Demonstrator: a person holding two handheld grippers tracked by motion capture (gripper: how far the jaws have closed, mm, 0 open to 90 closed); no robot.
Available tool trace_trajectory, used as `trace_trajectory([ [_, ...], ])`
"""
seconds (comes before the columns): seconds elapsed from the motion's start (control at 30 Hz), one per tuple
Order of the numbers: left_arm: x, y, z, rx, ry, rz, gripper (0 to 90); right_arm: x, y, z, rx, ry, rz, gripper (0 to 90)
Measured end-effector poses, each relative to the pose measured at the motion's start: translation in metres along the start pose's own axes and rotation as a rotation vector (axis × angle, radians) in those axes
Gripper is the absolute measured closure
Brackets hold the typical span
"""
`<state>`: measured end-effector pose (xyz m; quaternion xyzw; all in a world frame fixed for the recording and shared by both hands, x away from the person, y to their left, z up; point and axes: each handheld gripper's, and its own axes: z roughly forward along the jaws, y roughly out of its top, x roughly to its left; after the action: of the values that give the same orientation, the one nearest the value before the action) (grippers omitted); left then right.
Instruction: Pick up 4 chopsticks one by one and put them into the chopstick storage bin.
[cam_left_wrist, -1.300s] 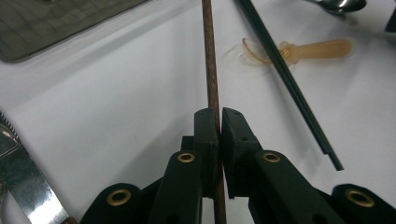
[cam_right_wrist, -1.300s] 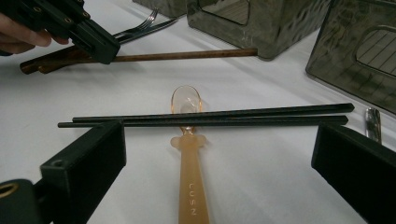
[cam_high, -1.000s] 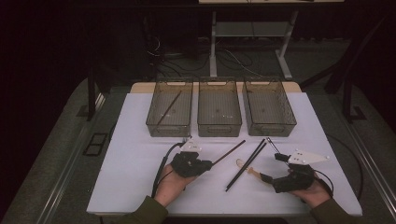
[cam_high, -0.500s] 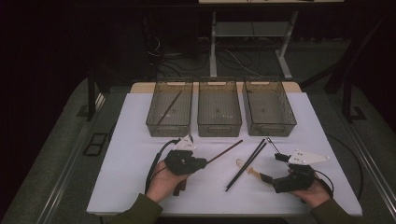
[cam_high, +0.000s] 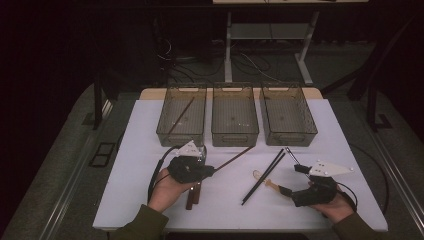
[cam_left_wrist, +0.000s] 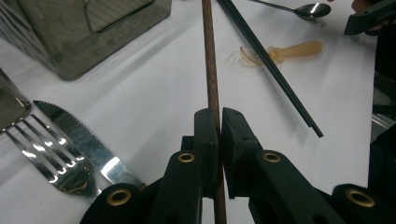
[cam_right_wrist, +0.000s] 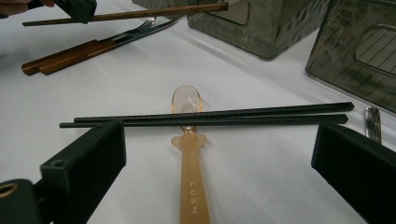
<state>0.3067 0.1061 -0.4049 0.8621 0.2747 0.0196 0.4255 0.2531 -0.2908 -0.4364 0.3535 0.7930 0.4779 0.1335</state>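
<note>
Now left gripper (cam_left_wrist: 219, 123) clamped on brown chopstick (cam_left_wrist: 210, 60); right gripper (cam_right_wrist: 217, 154) spread, facing black chopsticks (cam_right_wrist: 210, 116).

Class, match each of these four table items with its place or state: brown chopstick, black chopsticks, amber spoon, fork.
Things:
1. brown chopstick
2. black chopsticks
3. amber spoon
4. fork

States:
A. lies under the black pair
B. clamped in the left gripper
C. beside a serrated knife
D. lie across the spoon

Pairs: 1-B, 2-D, 3-A, 4-C
</note>
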Motion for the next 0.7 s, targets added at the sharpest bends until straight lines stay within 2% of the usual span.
trace_trajectory([
  [0.1,0.004,0.002,-0.004,-0.002,-0.006,-0.005,85.0,0.000,-0.001,0.000,0.000,0.000,0.006,3.1],
  [0.4,0.014,0.005,-0.016,-0.011,0.023,-0.021,85.0,0.001,0.000,-0.001,-0.005,0.000,0.002,3.1],
  [0.57,0.026,0.007,-0.021,-0.032,0.032,-0.047,85.0,0.000,-0.001,-0.001,-0.006,-0.003,0.005,3.1],
  [0.7,0.035,0.009,-0.024,-0.028,0.048,-0.059,85.0,-0.001,-0.001,-0.002,-0.006,-0.004,0.013,3.1],
])
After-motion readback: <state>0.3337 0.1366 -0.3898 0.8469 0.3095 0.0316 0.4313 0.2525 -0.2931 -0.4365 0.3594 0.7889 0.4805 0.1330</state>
